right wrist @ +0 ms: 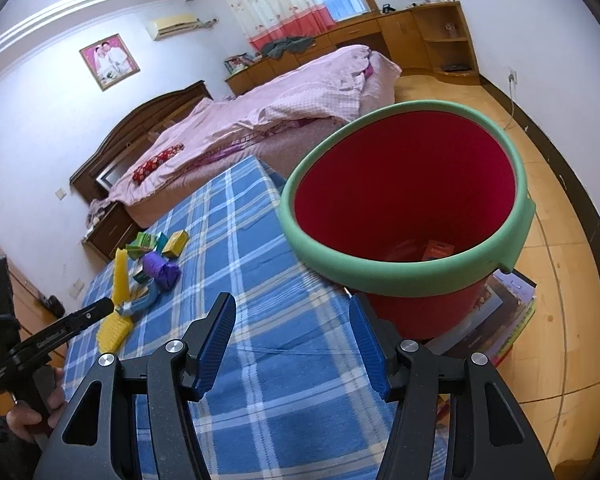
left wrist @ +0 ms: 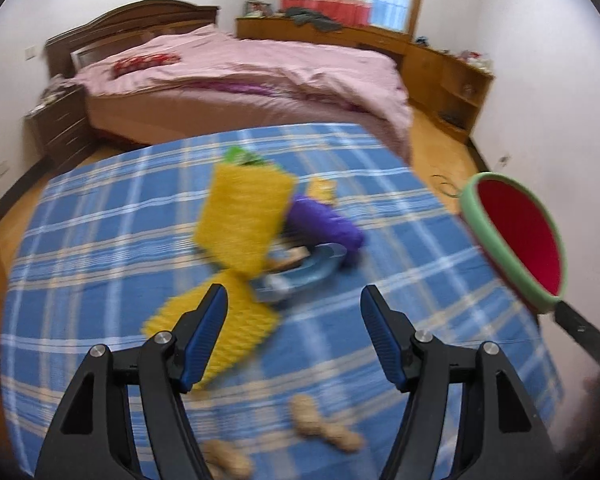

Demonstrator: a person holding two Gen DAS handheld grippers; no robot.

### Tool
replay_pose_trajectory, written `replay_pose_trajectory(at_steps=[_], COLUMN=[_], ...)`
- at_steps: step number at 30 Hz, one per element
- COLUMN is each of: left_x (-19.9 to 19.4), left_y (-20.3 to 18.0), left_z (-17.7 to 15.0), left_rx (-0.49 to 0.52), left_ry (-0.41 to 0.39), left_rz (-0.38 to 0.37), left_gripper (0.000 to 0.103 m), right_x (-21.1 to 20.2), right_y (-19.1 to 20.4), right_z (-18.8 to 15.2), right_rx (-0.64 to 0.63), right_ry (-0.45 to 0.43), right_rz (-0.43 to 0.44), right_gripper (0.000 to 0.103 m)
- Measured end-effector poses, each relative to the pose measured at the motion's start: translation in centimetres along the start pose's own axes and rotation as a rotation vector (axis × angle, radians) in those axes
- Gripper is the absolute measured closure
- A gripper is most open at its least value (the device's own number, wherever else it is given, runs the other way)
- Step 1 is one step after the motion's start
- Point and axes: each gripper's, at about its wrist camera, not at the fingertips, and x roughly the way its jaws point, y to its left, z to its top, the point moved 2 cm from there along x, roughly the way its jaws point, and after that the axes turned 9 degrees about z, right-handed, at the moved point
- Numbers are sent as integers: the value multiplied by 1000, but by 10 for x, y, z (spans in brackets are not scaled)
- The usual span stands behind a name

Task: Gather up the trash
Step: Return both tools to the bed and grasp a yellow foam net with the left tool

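aiming my empty, spread left gripper (left wrist: 294, 308) at the yellow foam (left wrist: 246, 216), i should pinch one edge, avoiding the purple bag (left wrist: 326, 224).

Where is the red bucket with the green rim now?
The red bucket fills the right wrist view, standing at the right edge of the blue plaid cloth, just beyond the open right gripper.

Black gripper (left wrist: 294, 300) frames, ribbed blue pads (right wrist: 220, 344), silver screws
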Motion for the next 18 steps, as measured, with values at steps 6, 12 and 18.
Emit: replay_pose_trajectory(at_steps=[6,12,18], left_x=[29,43,43], left_y=[26,37,40], left_z=[-8,-16,-18], left_rx=[-3,-54,-65], left_ry=[73,96,101], left_rz=[108,96,124], left_gripper=[34,34,31], right_x=[6,11,17], right_y=[5,11,14], right_z=[-3,-6,-8], right_rx=[-2,-14,-19], right_ry=[16,32,47], right_rz=[9,7,7], right_gripper=[42,43,42])
